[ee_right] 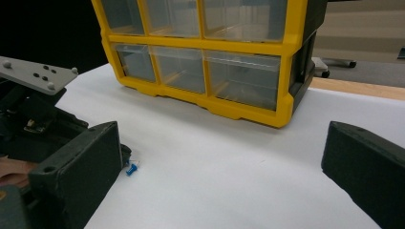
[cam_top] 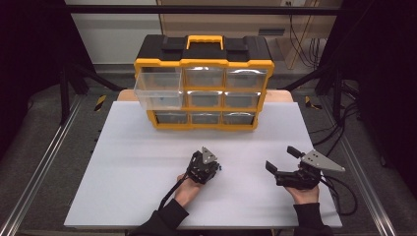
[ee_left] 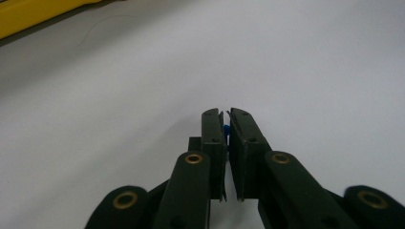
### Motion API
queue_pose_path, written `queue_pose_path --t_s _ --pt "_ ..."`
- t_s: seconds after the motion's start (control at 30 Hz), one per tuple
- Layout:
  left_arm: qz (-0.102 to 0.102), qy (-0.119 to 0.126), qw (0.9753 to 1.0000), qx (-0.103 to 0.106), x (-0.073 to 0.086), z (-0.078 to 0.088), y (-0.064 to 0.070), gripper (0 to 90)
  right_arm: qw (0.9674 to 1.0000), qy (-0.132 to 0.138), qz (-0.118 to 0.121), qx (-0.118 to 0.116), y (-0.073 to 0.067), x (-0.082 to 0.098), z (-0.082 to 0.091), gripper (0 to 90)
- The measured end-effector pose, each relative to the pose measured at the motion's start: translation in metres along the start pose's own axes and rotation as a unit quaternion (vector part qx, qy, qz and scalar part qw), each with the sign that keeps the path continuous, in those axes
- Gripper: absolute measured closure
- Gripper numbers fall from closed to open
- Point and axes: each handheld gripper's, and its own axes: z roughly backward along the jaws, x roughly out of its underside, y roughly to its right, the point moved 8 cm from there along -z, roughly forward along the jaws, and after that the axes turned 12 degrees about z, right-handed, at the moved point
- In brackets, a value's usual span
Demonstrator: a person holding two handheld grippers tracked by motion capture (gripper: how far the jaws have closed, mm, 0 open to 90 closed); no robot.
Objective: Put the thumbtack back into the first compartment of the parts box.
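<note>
The left gripper (cam_top: 212, 166), black with a grey three-cornered plate on top, has its jaws drawn almost together, leaving only a thin slit. In the left gripper view a small blue plastic piece (ee_left: 226, 130) sits in that slit, pinched between the two flat black pads (ee_left: 213, 129) close to their tips. In the right gripper view the same blue piece (ee_right: 132, 168) shows as a short peg with a wider end, lying roughly level just above the white table top (cam_top: 147, 147); its long axis runs crosswise, and the wider end points away from the left gripper. Whether it touches the table cannot be told.

The right gripper (cam_top: 281, 159) has its jaws spread wide, and its fingers (ee_right: 79, 167) hold and touch nothing; white table lies bare between them.

Taking the yellow-and-black plastic drawer cabinet (cam_top: 204, 81) with clear drawers as the landmark: it stands upright at the far edge of the table, its top-left clear drawer (cam_top: 158, 88) pulled out toward the person. The left gripper and the blue piece are in front of the cabinet's middle, well apart from it. The right gripper is in front of the cabinet's right end and farther to the right, also well apart, its jaws pointing toward the left gripper's side.
</note>
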Motion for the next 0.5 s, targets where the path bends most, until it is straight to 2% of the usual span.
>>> queue_pose_path --t_s 0.17,0.2,0.5 --pt "0.002 0.002 1.0000 0.005 -0.004 0.013 -0.003 84.1 1.0000 0.000 0.000 0.000 0.000 0.000 0.000 1.0" --pt "-0.003 0.004 1.0000 0.004 -0.005 0.016 -0.004 84.1 1.0000 0.000 0.000 0.000 0.000 0.000 0.000 1.0" --pt "0.002 0.026 0.9996 0.014 -0.009 0.043 -0.009 84.1 1.0000 0.000 0.000 -0.001 -0.001 0.000 -0.001 0.9"
